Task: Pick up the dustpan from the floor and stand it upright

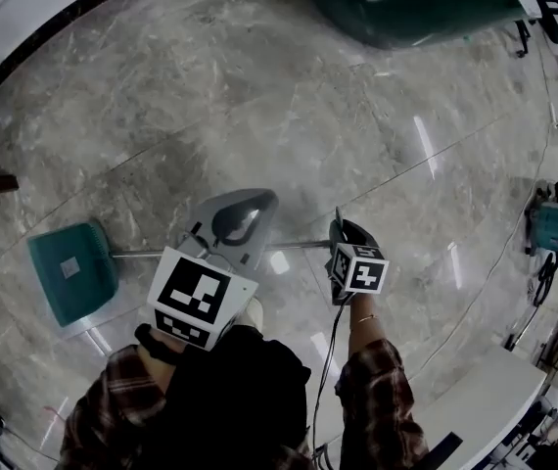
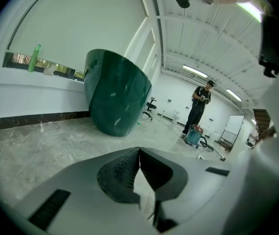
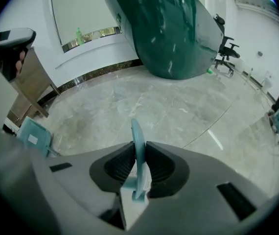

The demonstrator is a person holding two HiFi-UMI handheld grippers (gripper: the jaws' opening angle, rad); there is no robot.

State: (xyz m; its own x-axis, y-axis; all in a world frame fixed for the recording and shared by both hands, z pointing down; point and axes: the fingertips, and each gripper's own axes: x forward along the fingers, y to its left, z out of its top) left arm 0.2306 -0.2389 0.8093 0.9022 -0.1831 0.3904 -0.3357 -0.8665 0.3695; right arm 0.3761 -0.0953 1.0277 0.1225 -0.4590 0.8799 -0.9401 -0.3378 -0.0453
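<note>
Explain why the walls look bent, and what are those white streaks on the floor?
Head view: a wide lens bows the wall line; the white streaks are glare off the polished floor. Left gripper view: dark corners, bright ceiling lamps. Right gripper view: the large green object bulges.

A polished grey veined stone floor (image 1: 259,96) spreads ahead of the left fingers (image 2: 125,173) and catches streaks of ceiling light. Well beyond them a large, glossy, dark green rounded tub (image 2: 115,94) stands by a white curved wall (image 2: 56,33) with a dark skirting band (image 2: 32,121). A green bottle (image 2: 34,58) sits on the ledge above. Long strip lights (image 2: 196,71) run along the white ribbed ceiling. Far right of those fingers are a person in dark clothes (image 2: 199,106) and a whiteboard (image 2: 235,126). A brown wooden cabinet (image 3: 29,89) stands far left of the right fingers (image 3: 120,165).
</note>
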